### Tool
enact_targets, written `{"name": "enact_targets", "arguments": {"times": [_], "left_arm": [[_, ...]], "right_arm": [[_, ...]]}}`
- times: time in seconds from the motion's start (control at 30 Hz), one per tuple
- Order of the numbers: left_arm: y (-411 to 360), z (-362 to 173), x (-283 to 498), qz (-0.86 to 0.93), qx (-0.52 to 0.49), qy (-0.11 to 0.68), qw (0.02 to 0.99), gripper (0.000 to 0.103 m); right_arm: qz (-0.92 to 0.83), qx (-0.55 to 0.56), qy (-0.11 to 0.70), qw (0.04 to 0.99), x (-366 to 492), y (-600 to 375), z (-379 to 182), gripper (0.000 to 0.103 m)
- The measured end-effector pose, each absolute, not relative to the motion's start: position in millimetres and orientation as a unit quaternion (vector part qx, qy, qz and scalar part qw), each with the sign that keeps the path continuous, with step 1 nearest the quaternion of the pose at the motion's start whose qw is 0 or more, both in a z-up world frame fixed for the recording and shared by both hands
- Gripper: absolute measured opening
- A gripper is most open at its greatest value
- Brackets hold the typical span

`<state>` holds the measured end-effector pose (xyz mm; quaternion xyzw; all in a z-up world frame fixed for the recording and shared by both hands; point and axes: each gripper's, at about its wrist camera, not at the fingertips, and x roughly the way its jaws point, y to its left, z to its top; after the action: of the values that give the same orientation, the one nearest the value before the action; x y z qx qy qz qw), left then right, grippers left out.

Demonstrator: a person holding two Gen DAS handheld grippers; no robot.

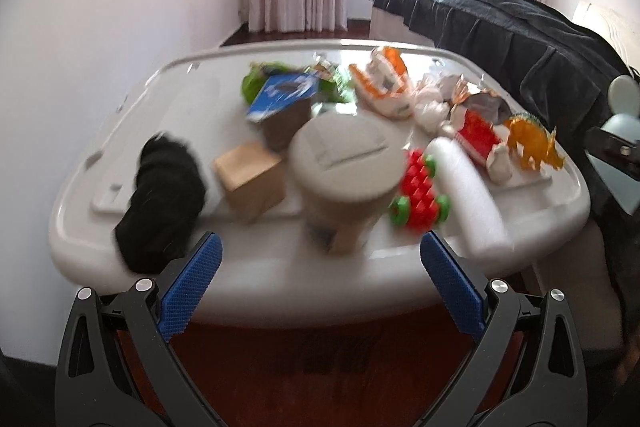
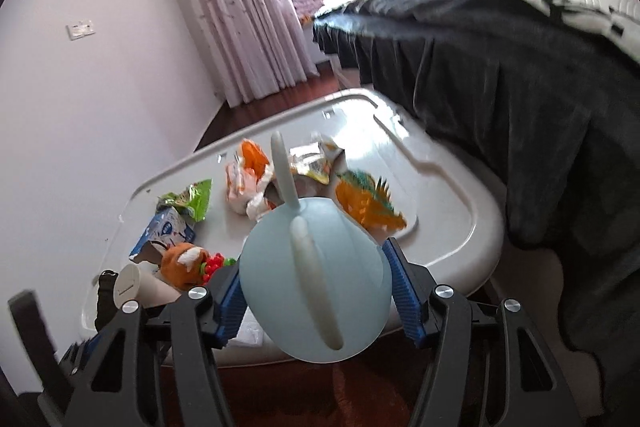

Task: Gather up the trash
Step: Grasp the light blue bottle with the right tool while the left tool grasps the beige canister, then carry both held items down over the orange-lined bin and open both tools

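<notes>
Left wrist view: the left gripper [image 1: 320,259] hangs spread wide and empty before the white table [image 1: 560,211], with a lidded paper cup [image 1: 342,171] straight ahead at 12 o'clock, likely the next grab. Right wrist view: the right gripper [image 2: 314,287] clamps a pale blue dustpan [image 2: 316,283]; wrappers [image 2: 248,183] lie at 11 o'clock, so collecting seems barely begun and needs the pan lowered beside them.

A white table [image 1: 552,211] carried wrappers [image 1: 384,87], a lidded cup [image 1: 344,163], a cardboard box [image 1: 250,179], toys and a black bundle [image 1: 164,195].
</notes>
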<state>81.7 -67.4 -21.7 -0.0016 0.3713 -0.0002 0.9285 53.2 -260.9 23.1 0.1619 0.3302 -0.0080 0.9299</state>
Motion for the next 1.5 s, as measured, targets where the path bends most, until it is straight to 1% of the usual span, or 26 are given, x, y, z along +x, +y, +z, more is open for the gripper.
{"name": "enact_targets", "arguments": {"times": [0.17,0.2,0.23,0.27,0.3,0.5,0.63,0.87,1.0,1.2,1.37,1.5], "left_arm": [[-88.3,-27.0,104.5,0.021,0.040,0.330,0.943,0.096],[-88.0,-30.1,110.3,0.024,0.042,0.330,0.943,0.092],[-87.0,-33.3,116.2,0.025,0.041,0.332,0.942,0.084],[-85.4,-38.3,123.5,0.023,0.038,0.338,0.940,0.048],[-84.2,-41.2,128.9,0.019,0.034,0.345,0.938,0.047],[-67.3,-34.6,132.7,0.002,-0.007,0.344,0.939,0.046],[-63.7,-8.8,116.8,-0.011,-0.003,0.323,0.946,0.046],[-45.5,45.0,48.9,-0.025,0.008,0.307,0.951,0.046],[-29.6,54.7,7.0,-0.013,0.026,0.318,0.948,0.046],[-8.7,40.0,-37.9,0.003,0.017,0.358,0.933,0.046],[-1.9,9.5,-52.6,0.015,0.001,0.411,0.912,0.046],[0.7,-21.6,-54.9,0.016,0.005,0.453,0.892,0.046]], "right_arm": [[-0.010,0.174,0.331,0.927,57.0,-270.9,17.2,0.061],[-0.012,0.178,0.333,0.926,58.2,-271.4,16.0,0.061],[-0.013,0.183,0.335,0.924,60.3,-273.3,14.2,0.061],[-0.014,0.183,0.335,0.924,61.8,-273.3,12.8,0.061],[-0.016,0.183,0.336,0.924,62.7,-273.3,11.8,0.061],[-0.017,0.183,0.337,0.924,67.1,-269.5,9.5,0.061],[-0.005,0.188,0.338,0.922,69.1,-263.7,11.7,0.061],[0.053,0.163,0.325,0.930,56.8,-236.0,33.9,0.061],[0.091,0.137,0.321,0.933,34.3,-213.9,52.0,0.061],[0.136,0.084,0.344,0.925,-21.0,-176.1,58.5,0.061],[0.139,0.044,0.393,0.908,-58.2,-148.5,36.9,0.061],[0.130,0.037,0.434,0.891,-63.9,-141.3,13.6,0.061]]}}
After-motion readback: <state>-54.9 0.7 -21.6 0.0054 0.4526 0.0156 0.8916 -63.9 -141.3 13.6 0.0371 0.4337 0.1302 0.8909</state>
